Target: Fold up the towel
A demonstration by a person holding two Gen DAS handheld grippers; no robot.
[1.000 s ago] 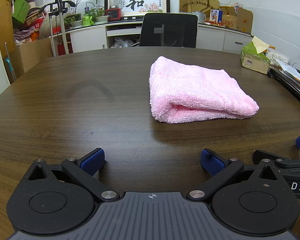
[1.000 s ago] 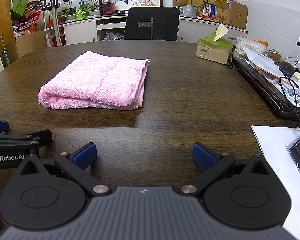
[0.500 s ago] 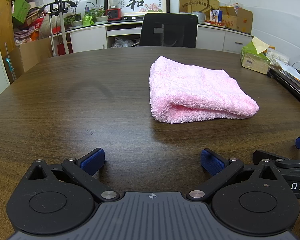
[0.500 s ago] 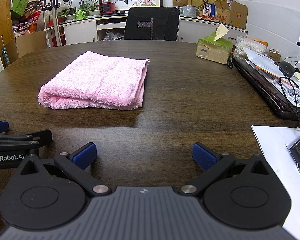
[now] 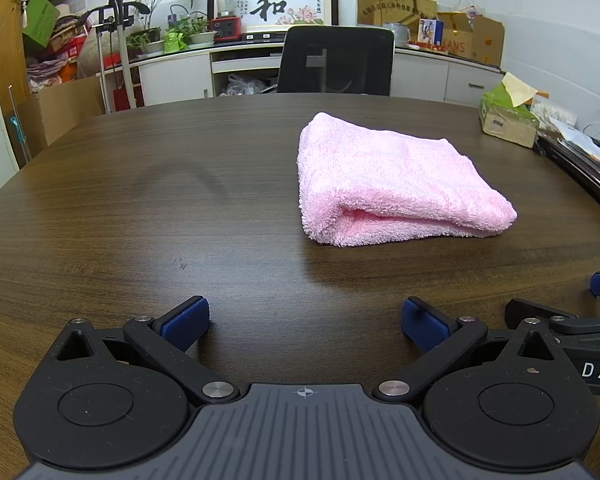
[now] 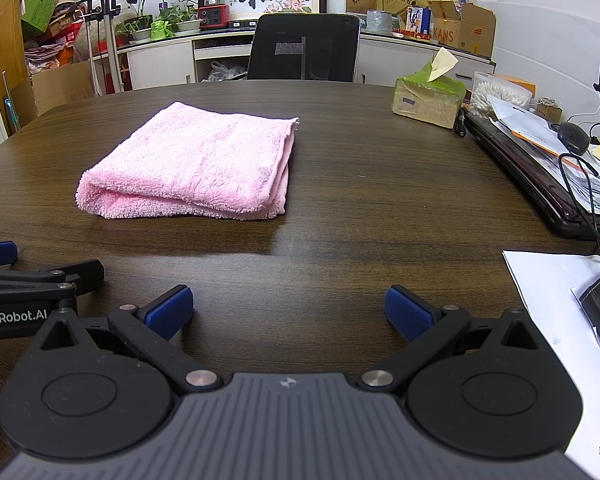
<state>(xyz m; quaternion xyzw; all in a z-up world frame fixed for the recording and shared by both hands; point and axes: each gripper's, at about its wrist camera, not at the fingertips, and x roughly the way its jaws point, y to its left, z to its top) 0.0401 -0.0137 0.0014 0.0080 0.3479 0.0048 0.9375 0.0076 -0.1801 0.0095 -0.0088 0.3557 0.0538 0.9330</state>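
Towel (image 5: 392,184) folded on table (image 5: 140,200), left claw (image 5: 305,322) & right claw (image 6: 288,312) both wide open, holding nothing, well apart from it

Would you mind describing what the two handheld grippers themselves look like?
Both look alike: the left gripper and right gripper have matte black linkage arms with silver pivot pins, round black hubs, a ribbed grey centre plate bearing a small crosshair mark, and blue textured pads. White "GenRobot.AI" lettering marks the left gripper's side. No cables or sleeves show.
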